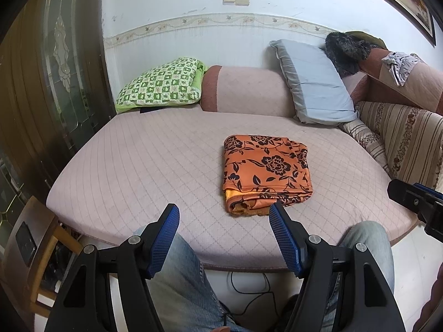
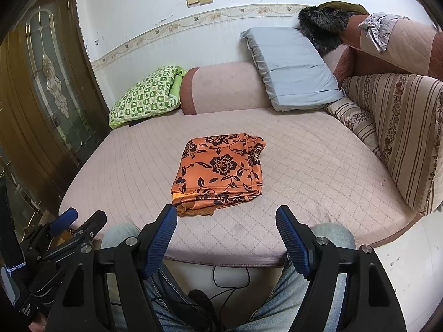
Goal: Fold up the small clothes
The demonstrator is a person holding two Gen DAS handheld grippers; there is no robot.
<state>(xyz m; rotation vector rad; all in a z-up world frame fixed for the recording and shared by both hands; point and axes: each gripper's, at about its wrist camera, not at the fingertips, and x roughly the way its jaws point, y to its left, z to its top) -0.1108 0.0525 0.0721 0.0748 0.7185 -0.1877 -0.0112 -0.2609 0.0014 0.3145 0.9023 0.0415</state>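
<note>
An orange garment with black flowers lies folded into a neat rectangle on the pink quilted couch seat. It also shows in the right wrist view. My left gripper is open and empty, held back from the seat's front edge, its right fingertip just in front of the garment's near edge. My right gripper is open and empty, also held back at the front edge. The right gripper shows at the right edge of the left wrist view; the left gripper shows at the lower left of the right wrist view.
A green checked folded blanket, a pink bolster and a light blue pillow lie at the back. A striped cushion stands on the right. A dark wooden door is on the left. The person's jeans-clad knees are below.
</note>
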